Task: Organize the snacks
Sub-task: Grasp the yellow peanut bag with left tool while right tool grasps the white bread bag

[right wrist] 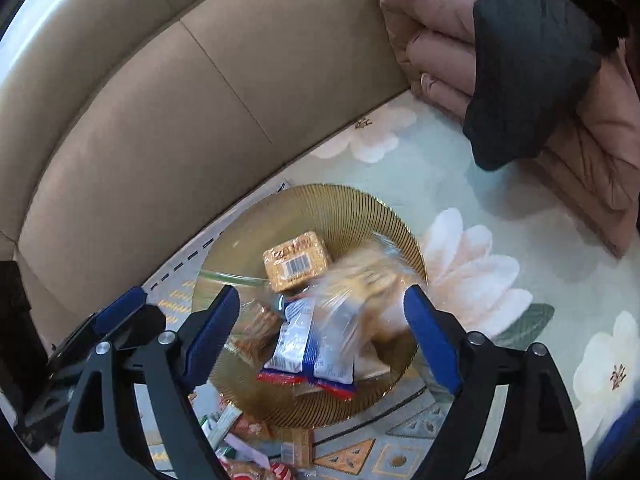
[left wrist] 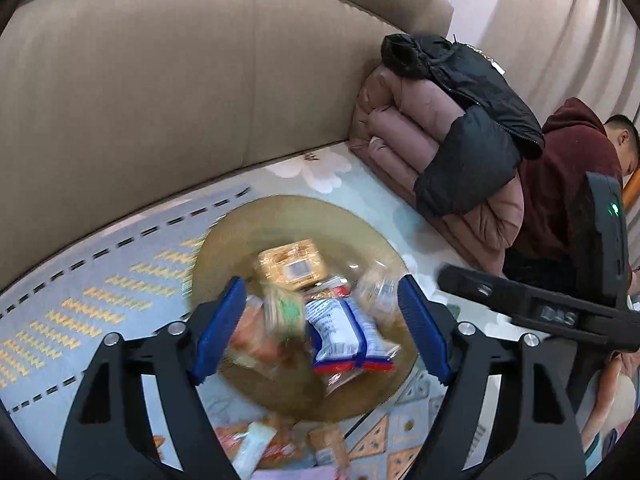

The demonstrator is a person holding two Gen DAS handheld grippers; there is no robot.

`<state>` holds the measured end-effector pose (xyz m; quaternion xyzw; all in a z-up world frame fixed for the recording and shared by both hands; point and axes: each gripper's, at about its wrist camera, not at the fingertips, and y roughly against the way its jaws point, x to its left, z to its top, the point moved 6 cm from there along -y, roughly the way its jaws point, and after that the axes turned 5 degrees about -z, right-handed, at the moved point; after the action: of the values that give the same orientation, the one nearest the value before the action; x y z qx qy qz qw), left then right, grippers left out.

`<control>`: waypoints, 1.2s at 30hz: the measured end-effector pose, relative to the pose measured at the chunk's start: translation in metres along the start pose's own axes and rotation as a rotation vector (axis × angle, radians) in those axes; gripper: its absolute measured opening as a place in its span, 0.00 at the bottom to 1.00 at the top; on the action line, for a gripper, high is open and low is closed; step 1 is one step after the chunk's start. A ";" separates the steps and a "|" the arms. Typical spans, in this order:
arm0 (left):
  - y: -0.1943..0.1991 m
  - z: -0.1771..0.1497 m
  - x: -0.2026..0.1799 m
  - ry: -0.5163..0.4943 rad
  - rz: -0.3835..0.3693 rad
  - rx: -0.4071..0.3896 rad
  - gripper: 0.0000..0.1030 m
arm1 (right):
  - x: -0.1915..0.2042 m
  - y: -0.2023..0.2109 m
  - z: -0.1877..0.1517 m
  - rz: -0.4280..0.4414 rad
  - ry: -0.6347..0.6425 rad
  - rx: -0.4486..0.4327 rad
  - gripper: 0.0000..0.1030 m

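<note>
The amber glass plate [right wrist: 332, 208] sits on the patterned mat [right wrist: 460, 184] near the sofa back [right wrist: 160, 120], below both my hand-held grippers. My left hand-held gripper [left wrist: 322, 328] and right hand-held gripper [right wrist: 322, 332] hang spread apart, empty. On the plate lie a blue-and-white packet [right wrist: 308, 344] and a golden biscuit pack [right wrist: 296, 260]. Loose snacks [right wrist: 256, 440] lie off its near rim.

A home living rm: beige sofa [left wrist: 152, 92] backrest along the far edge of a glass-topped table [right wrist: 472, 184] w/ flowered cloth, folded puffer jackets [left wrist: 448, 128] at its far-right corner, curtains [left wrist: 560, 32] behind (someone in a maroon hoodie [left wrist: 568, 160] seated by them).
</note>
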<state>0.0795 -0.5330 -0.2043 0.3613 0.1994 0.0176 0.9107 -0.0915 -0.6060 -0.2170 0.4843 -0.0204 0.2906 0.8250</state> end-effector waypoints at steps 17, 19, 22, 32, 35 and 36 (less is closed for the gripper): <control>0.150 -0.225 0.065 0.203 0.137 0.218 0.76 | 0.068 0.058 -0.235 -0.015 0.208 0.288 0.81; 0.140 -0.248 0.066 0.208 0.138 0.264 0.74 | 0.070 0.050 -0.257 -0.050 0.232 0.344 0.81; 0.110 -0.273 0.071 0.219 0.151 0.337 0.68 | 0.065 0.037 -0.280 -0.057 0.238 0.428 0.81; 0.043 -0.291 0.056 0.140 0.134 0.426 0.63 | 0.034 -0.016 -0.293 -0.086 0.157 0.628 0.81; 0.042 -0.289 0.055 0.109 0.150 0.416 0.46 | 0.043 -0.026 -0.300 -0.091 0.206 0.667 0.81; 0.043 -0.289 0.056 0.122 0.138 0.413 0.45 | 0.048 -0.030 -0.303 -0.098 0.237 0.683 0.81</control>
<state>0.0275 -0.3034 -0.3858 0.5512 0.2283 0.0603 0.8003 -0.1116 -0.3496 -0.3863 0.6952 0.1968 0.2949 0.6253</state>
